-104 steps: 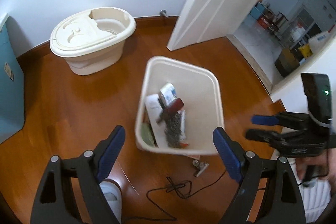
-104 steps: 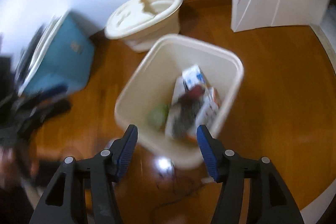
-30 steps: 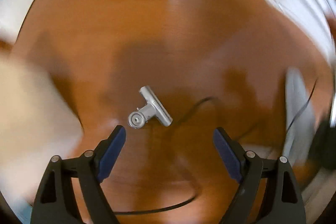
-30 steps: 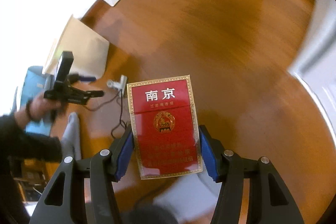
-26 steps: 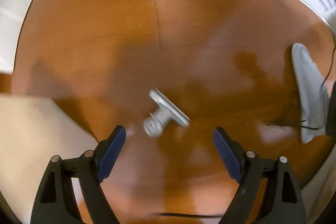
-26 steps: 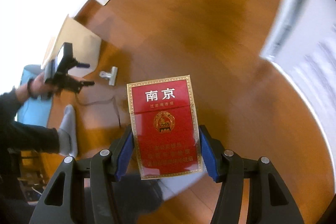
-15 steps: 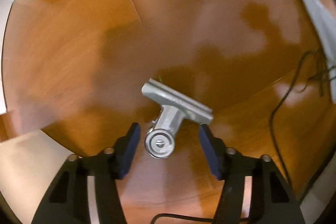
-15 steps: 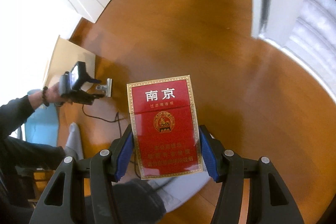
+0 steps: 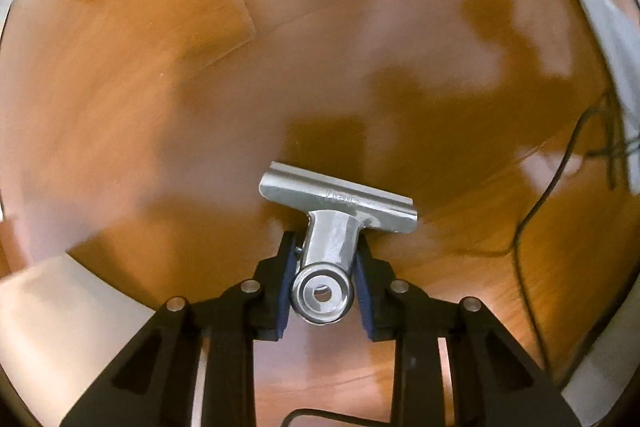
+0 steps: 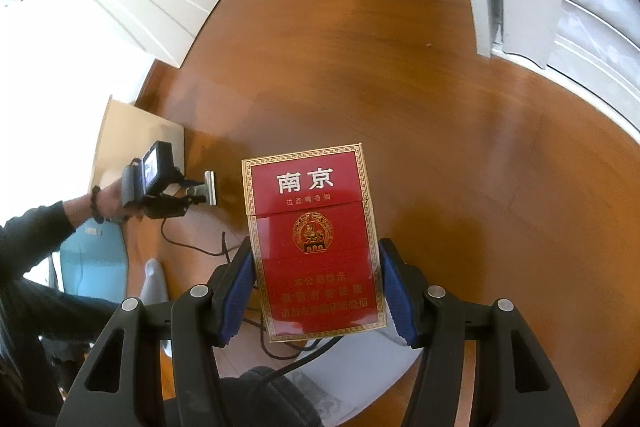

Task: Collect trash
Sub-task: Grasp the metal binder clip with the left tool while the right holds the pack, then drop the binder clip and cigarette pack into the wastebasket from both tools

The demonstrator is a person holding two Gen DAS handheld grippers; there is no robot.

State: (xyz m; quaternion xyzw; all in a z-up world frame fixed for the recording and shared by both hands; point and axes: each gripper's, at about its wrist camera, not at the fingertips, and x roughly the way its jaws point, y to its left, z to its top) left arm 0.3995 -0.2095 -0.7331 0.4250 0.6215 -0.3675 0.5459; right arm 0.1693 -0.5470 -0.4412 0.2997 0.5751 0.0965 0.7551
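Clamping a metal bulldog clip (image 9: 335, 223) by its round handle, the left gripper (image 9: 324, 277) pinches smooth steel low over the wooden floor (image 9: 360, 27), so the clip could twist or slip out during the lift. The right gripper (image 10: 316, 291) grips a red cigarette pack (image 10: 316, 239) upright above the floor. Only the right wrist view shows the waste bin (image 10: 132, 131) beside the left hand (image 10: 110, 197), near enough for a short carry.

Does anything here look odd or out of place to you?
A metal bulldog clip, hardly trash, is pinched by its handle in the left gripper. Loose black cables trail across the wooden floor. The cigarette pack looks intact.
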